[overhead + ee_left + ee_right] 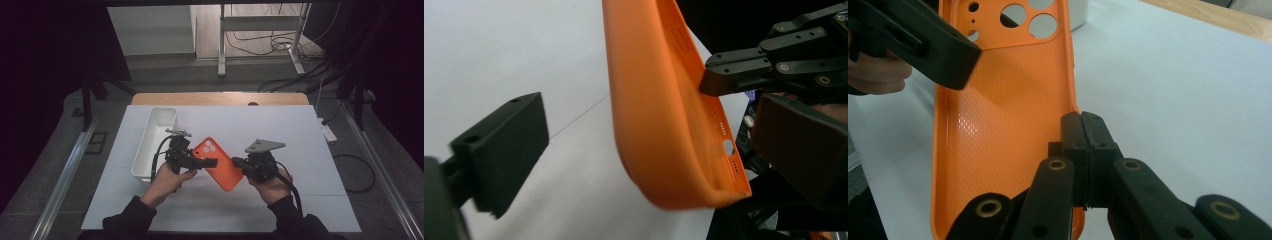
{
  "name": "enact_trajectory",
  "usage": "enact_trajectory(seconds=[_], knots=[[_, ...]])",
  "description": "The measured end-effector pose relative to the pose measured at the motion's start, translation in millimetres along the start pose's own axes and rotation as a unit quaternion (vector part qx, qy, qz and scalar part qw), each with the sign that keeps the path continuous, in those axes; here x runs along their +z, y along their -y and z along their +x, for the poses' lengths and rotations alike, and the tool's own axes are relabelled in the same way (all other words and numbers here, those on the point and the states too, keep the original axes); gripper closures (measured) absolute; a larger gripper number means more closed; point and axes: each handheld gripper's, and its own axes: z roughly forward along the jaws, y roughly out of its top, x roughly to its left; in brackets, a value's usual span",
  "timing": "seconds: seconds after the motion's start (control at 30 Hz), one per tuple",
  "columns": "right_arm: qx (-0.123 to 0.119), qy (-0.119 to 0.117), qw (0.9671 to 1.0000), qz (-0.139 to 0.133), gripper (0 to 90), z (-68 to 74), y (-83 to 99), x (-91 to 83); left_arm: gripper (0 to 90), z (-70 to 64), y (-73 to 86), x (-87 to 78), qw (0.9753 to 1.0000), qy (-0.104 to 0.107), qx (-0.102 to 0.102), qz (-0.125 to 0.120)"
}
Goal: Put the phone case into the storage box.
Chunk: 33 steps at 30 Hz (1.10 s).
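An orange phone case [223, 167] is held above the white table top, its camera holes toward the far left. My right gripper [239, 162] is shut on the case's long side edge; in the right gripper view its jaws [1082, 131] pinch the rim of the case [1003, 130], whose inner side faces the camera. My left gripper [206, 162] is open at the case's camera end. In the left gripper view the case [664, 115] stands edge-on between the wide-apart jaws of that gripper [651, 135], touching neither clearly. The right gripper [724, 75] shows there on the far rim.
A long white bin [155, 135] stands on the white table top [290, 130] just left of my left hand. A wooden table edge [220, 98] runs along the back. Bare white surface lies to the right and in front of both hands.
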Motion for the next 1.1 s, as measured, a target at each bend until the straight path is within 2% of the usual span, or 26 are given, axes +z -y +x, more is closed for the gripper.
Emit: enact_trajectory(seconds=[0.1,0.17,0.23,0.27,0.3,0.37,0.4,0.43,0.53,0.67,0.73,0.77,0.83,0.9,1.1], knots=[[-0.001,-0.001,1.0,-0.001,89.0,0.5,0.0,0.0,7.6,0.6,0.3,1.3,1.0,0.005,-0.004,0.0],[-0.002,0.0,1.0,-0.001,89.0,1.0,0.0,0.0,14.3,1.1,0.9,1.7,0.9999,0.008,-0.009,0.002],[-0.002,-0.001,1.0,0.0,89.0,1.5,0.1,0.1,21.6,1.8,1.5,1.3,0.9998,0.014,-0.016,0.001],[-0.002,-0.001,1.0,-0.001,89.0,1.6,0.1,0.2,26.1,3.1,1.9,0.4,0.9995,0.023,-0.022,-0.001],[-0.003,-0.001,1.0,0.0,89.0,1.7,0.1,0.4,33.8,3.9,2.1,-0.2,0.9992,0.028,-0.028,-0.003],[-0.004,-0.002,1.0,0.0,89.0,1.9,0.3,0.6,43.6,6.0,2.6,-1.3,0.9981,0.048,-0.04,-0.007],[-0.004,-0.002,1.0,0.0,89.0,1.9,0.3,0.6,49.4,6.0,2.6,-1.3,0.9981,0.048,-0.04,-0.007],[-0.005,-0.002,1.0,0.0,89.0,2.0,0.4,0.8,49.4,7.0,2.8,-2.0,0.9974,0.056,-0.044,-0.008],[-0.007,-0.002,1.0,0.001,89.0,2.7,0.6,1.5,62.9,7.9,3.5,-2.1,0.996,0.07,-0.054,-0.011],[-0.01,0.001,0.9999,0.003,89.0,3.8,0.9,2.3,76.1,9.2,4.3,-2.5,0.9936,0.09,-0.067,-0.012],[-0.01,0.0,0.9999,0.002,88.9,4.0,1.3,2.8,79.6,10.0,4.8,-2.7,0.9921,0.098,-0.077,-0.016],[-0.01,-0.001,1.0,0.002,88.9,4.0,1.4,2.8,81.4,10.0,4.8,-2.7,0.9921,0.098,-0.077,-0.016],[-0.01,-0.001,1.0,0.0,88.8,4.0,1.5,2.6,83.1,11.8,5.9,-3.2,0.9901,0.108,-0.087,-0.018],[-0.012,-0.003,0.9999,0.002,88.7,4.0,1.8,3.0,84.2,12.7,6.5,-3.0,0.9896,0.111,-0.089,-0.017],[-0.012,-0.016,0.9998,0.004,83.4,4.5,2.8,3.5,85.2,10.1,5.1,-5.9,0.9919,0.102,-0.073,-0.016]])
